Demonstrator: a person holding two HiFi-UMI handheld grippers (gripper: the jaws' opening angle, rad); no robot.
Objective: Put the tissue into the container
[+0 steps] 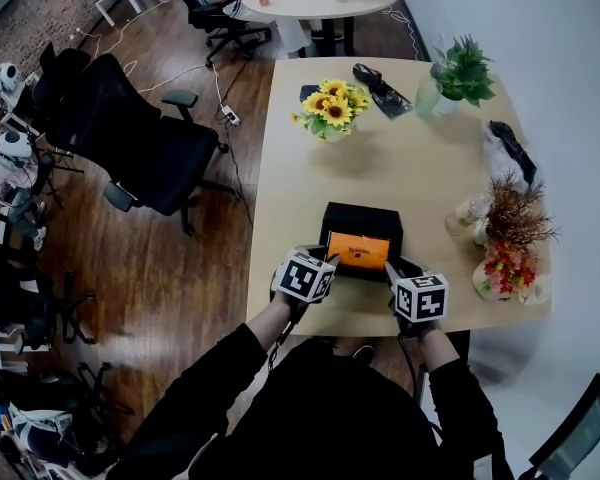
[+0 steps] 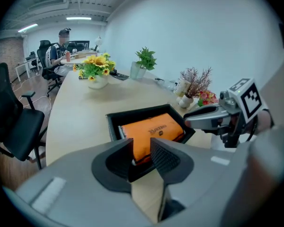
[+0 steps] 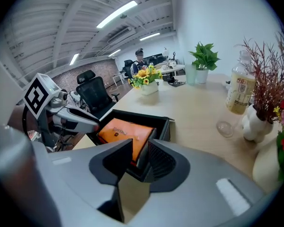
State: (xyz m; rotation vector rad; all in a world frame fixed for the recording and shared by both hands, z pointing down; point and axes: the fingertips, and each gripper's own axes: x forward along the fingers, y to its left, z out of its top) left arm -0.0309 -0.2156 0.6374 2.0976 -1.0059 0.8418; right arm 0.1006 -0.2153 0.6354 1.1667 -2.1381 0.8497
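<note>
On the bench [image 1: 400, 158], the orange tissue pack [image 1: 358, 251] lies inside the black container [image 1: 360, 213]. The left hand-held gripper [image 2: 142, 148] and right hand-held gripper [image 3: 141, 148] have jaws slightly parted, holding nothing. The pack looks light and squashy; take its long sides gently.

Both arms in black sleeves, reaching forward and down from the body, elbows out, forearms converging. Left arm [image 1: 215, 373] comes in from the lower left, right arm [image 1: 458, 393] from the lower right.

Left gripper [image 1: 327, 260] and right gripper [image 1: 393, 270] sit side by side at about the same height, near each other, marker cubes up, jaws pointing away from the body.

Left gripper: jaws a narrow gap apart, near corner of the container [image 1: 360, 212] seen in the gap, pads not pressing on it.

Right gripper: jaws apart, gap a little wider, container wall between them, not pinched.
</note>
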